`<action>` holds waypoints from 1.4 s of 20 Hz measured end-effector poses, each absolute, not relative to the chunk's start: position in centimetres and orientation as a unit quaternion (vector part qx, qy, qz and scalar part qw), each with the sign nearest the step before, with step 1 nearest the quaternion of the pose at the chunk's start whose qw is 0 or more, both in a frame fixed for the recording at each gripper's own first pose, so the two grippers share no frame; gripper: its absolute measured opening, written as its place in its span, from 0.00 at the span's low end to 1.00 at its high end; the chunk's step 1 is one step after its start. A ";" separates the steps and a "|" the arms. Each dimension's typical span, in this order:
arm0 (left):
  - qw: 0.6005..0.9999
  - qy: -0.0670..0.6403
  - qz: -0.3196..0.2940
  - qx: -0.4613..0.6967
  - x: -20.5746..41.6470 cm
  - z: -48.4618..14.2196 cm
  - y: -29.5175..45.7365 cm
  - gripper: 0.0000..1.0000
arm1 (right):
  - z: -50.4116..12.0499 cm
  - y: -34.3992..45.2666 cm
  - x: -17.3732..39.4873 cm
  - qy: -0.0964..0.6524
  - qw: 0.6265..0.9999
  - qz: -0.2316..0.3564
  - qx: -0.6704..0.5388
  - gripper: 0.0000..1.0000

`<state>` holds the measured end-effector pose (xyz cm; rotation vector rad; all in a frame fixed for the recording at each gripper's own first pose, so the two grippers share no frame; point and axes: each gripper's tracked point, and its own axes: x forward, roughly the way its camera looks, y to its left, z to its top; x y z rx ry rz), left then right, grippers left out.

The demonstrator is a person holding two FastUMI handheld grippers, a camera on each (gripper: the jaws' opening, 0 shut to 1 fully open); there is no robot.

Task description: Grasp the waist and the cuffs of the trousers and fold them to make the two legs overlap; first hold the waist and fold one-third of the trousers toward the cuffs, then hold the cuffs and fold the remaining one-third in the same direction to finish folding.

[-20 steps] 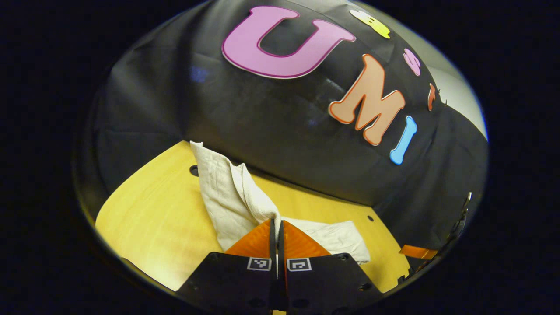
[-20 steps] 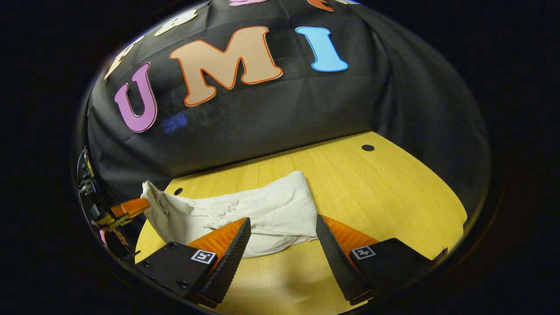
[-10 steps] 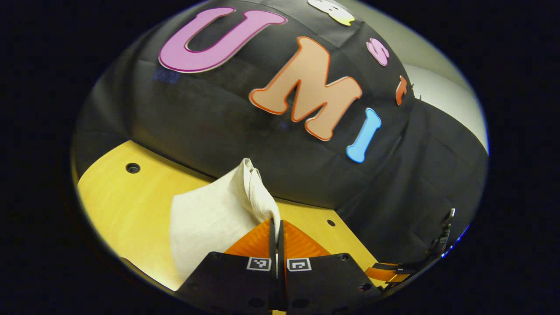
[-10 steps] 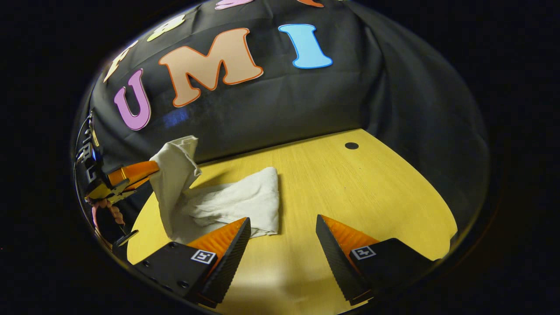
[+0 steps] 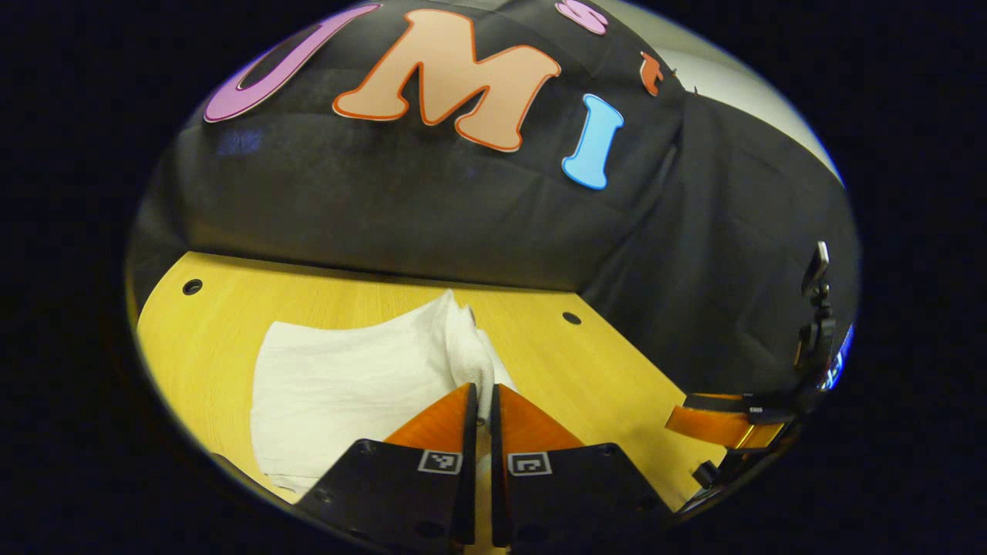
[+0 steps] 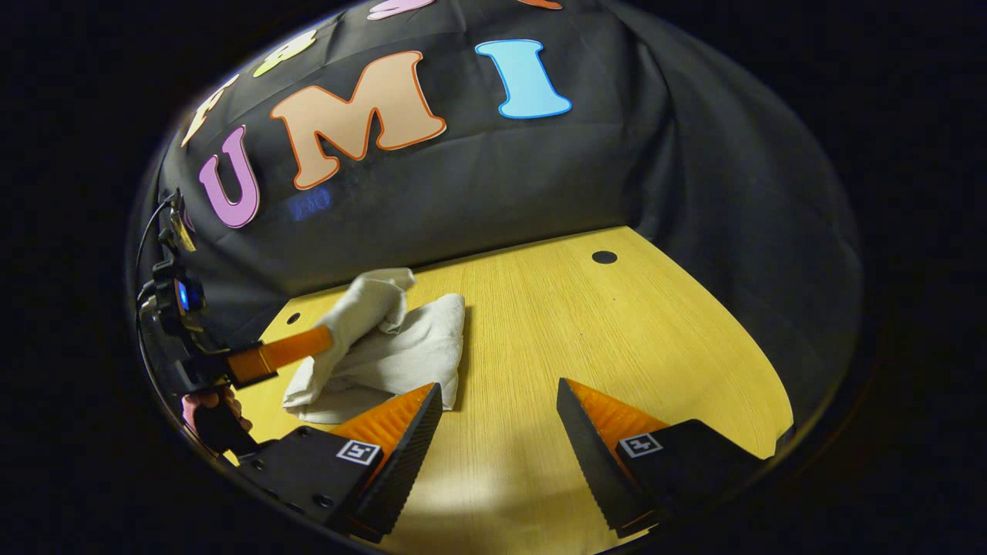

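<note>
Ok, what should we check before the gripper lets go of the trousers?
1. Left gripper pinching the trousers: ok, cloth runs between its closed fingers.
2. Carried end lying over the rest of the trousers: ok, it drapes on top, though bunched.
3. Fold flat and neat: not ok, the top layer humps up by the left gripper.
4. Right gripper out of the way: ok, open and holding nothing, beside the pile.
5. Trousers fully on the table: ok, wood shows around them.
6. Edges lined up underneath: cannot tell, the top layer hides them.
</note>
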<state>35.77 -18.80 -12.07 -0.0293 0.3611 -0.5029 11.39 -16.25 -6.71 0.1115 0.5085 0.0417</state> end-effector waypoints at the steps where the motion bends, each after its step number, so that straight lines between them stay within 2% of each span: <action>1: 0.950 0.183 -0.253 -0.011 35.4 -12.4 -19.3 0.11 | -6.7 -16.1 11.4 0.252 0.966 0.023 0.055 0.96; 5: 0.950 0.183 -0.251 -0.006 34.4 -11.8 -18.3 0.88 | -6.6 -14.6 11.6 0.249 0.966 0.033 0.058 0.96; 7: 0.956 0.168 -0.239 0.007 34.3 -10.5 -16.6 0.91 | -6.0 -13.2 11.9 0.236 0.969 0.044 0.064 0.96; 15: 0.974 0.142 -0.175 0.008 32.3 -6.4 -8.7 0.90 | -1.8 -8.0 12.0 0.163 0.981 0.082 0.060 0.96; 16: 0.976 0.139 -0.169 0.006 32.0 -6.0 -7.8 0.95 | -1.1 -7.5 11.8 0.151 0.983 0.085 0.062 0.96; 17: 0.977 0.137 -0.164 0.004 31.6 -5.7 -7.0 0.91 | -0.4 -7.1 11.6 0.138 0.985 0.085 0.061 0.96; 23: 0.981 0.121 -0.151 0.010 29.8 -4.1 -3.3 0.91 | 2.8 -6.1 9.5 0.077 0.993 0.073 0.055 0.96; 28: 0.981 0.127 -0.149 0.005 28.6 -4.4 -2.1 0.91 | 3.5 -5.3 7.9 0.069 0.993 0.070 0.063 0.96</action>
